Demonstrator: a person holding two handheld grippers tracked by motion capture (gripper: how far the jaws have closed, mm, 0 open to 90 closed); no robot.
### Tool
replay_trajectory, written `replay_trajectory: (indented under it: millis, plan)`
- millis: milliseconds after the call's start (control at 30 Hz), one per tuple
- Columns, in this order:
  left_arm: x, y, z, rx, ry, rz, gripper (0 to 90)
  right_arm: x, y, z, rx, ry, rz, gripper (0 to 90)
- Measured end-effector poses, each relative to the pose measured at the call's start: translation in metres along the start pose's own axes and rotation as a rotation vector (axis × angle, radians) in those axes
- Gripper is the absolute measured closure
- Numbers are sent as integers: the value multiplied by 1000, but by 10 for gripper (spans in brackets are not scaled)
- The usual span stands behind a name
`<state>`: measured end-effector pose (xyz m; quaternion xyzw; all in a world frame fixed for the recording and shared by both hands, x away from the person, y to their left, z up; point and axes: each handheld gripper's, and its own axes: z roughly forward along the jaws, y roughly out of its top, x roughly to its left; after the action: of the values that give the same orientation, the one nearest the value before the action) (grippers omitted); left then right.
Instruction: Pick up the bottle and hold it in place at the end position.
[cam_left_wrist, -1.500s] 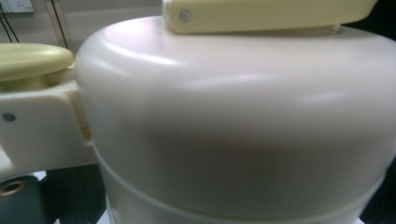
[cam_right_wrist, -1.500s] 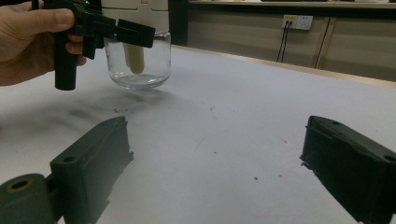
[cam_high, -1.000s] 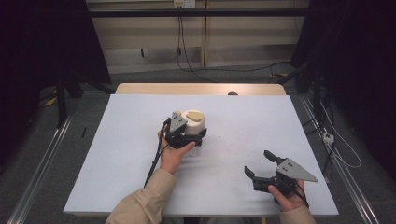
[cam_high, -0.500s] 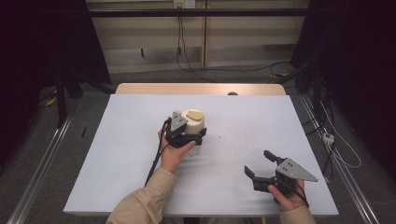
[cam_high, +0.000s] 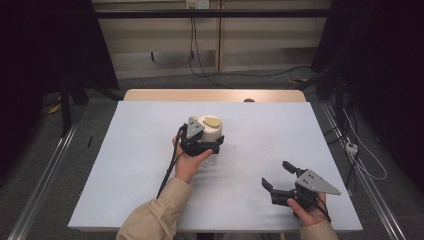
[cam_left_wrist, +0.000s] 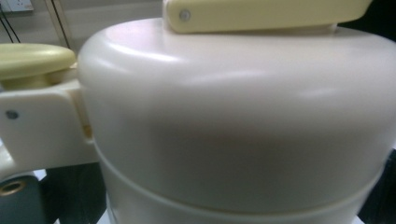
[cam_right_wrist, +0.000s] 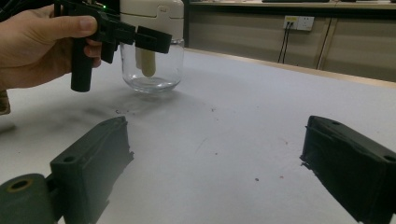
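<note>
My left tongs (cam_high: 207, 145) are at the cream-lidded glass jar (cam_high: 210, 131) mid-worktop (cam_high: 125, 165); I can't tell if they're pinching it. My right tongs (cam_high: 279, 176) sit spread, near right. Glass is slick, so it could tip. The jar's base is cut off up close.

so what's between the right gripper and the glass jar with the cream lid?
Bare white table: in the right gripper view only specks lie between the right gripper and the glass jar.
</note>
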<state>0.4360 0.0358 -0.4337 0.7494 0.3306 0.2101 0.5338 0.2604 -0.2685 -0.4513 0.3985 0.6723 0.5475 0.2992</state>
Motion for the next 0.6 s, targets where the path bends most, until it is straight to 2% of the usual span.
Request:
replay_trajectory:
  millis: [600]
  plan:
    - [2,-5,11,7,17,-2,52,0,0,0,-1,-1,2,70]
